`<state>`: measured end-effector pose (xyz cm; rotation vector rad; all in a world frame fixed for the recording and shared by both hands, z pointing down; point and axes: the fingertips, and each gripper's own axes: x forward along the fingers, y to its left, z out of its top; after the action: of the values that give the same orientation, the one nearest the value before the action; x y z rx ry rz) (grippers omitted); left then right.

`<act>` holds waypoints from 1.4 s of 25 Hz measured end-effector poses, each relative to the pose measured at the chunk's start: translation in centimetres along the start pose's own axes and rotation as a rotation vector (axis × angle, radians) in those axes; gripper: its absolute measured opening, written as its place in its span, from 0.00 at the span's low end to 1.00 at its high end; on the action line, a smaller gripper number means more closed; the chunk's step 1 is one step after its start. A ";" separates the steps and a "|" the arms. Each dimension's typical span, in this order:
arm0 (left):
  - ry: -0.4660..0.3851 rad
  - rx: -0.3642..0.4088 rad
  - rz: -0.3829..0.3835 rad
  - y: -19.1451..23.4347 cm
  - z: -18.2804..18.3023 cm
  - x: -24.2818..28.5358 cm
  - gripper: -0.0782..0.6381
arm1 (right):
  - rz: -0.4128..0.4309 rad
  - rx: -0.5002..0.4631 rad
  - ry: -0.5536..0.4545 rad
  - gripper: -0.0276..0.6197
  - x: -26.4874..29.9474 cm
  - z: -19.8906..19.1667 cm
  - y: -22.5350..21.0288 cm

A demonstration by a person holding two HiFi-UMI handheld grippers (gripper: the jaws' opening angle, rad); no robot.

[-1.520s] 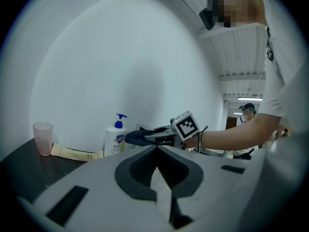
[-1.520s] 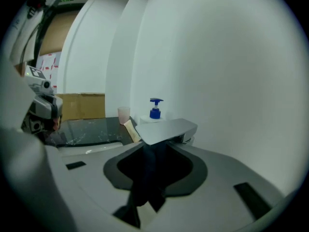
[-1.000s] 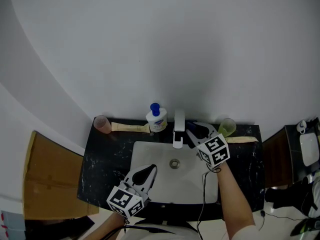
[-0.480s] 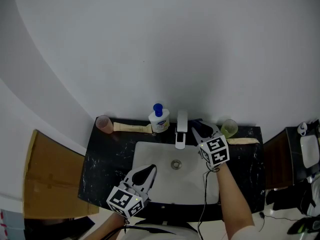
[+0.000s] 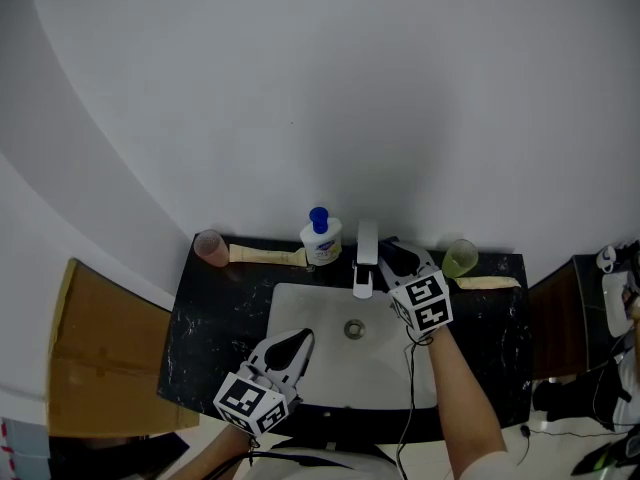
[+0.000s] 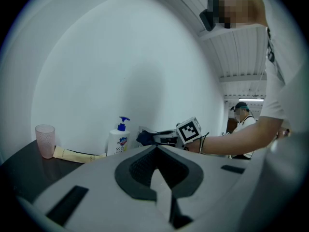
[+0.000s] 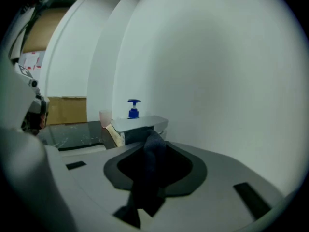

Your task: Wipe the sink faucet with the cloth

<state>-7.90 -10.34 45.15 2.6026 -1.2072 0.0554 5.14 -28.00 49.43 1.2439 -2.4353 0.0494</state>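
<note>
Dark cloth (image 7: 150, 163) is being gripped by the right hand-held gripper (image 5: 388, 255) w/ its tip touching the faucet (image 5: 366, 253). Left hand-held gripper (image 5: 296, 340) is being held closed & empty over the sink (image 5: 300, 303).

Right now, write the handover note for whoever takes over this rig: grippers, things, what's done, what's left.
Left gripper: shut, empty, over the front edge of the sink.
Right gripper: shut on the dark cloth, which meets the faucet on its right side.
Soap bottle stands just left of the faucet.
Done: cloth picked up and brought to the faucet; how much is wiped cannot be told.
Left: wipe spout, top and base, then draw the cloth away.
</note>
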 end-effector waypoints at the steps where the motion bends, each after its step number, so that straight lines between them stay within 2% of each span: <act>1: 0.000 0.001 -0.001 0.0 0.0 0.0 0.11 | -0.025 0.012 0.007 0.21 -0.3 -0.5 -0.8; 3: 0.002 0.001 -0.003 0.0 -0.1 -0.1 0.11 | -0.026 0.042 0.006 0.21 -1.0 -1.2 -1.4; 5: 0.005 0.001 -0.003 0.1 -0.2 -0.1 0.11 | 0.047 0.039 -0.013 0.21 -1.3 -1.0 -0.1; 8: 0.009 -0.001 -0.004 0.1 -0.3 -0.1 0.11 | 0.137 -0.021 -0.019 0.21 -0.9 -0.3 2.6; 11: 0.007 0.002 -0.007 -0.1 -0.1 0.1 0.11 | 0.096 -0.044 -0.004 0.21 -0.2 0.1 2.0; 14: 0.005 0.004 -0.009 -0.1 0.0 0.4 0.11 | 0.003 -0.020 0.027 0.21 -0.1 -0.6 -0.6; 16: 0.002 0.002 -0.010 -0.2 0.1 0.5 0.11 | -0.008 0.004 0.034 0.21 -0.8 -1.3 -1.4; 19: 0.007 0.001 -0.010 0.0 -0.1 0.5 0.11 | 0.087 -0.019 0.005 0.21 -1.6 -0.9 0.5; 22: 0.013 0.001 -0.009 0.2 -0.2 0.6 0.11 | 0.150 -0.113 0.000 0.21 -0.8 0.3 3.2; 25: 0.010 0.002 -0.013 0.0 0.0 1.0 0.11 | 0.099 -0.126 0.011 0.21 0.2 0.6 2.7; 31: 0.014 0.002 -0.011 0.3 -0.1 1.0 0.11 | -0.042 0.010 0.052 0.21 -0.9 -2.8 -2.4; 35: 0.027 0.001 -0.010 0.3 -0.5 1.0 0.11 | -0.115 0.091 0.159 0.21 -0.9 -7.3 -4.1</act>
<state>-7.45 -11.18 45.83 2.5996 -1.1854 0.0891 11.31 -28.26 55.13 1.3625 -2.2442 0.2203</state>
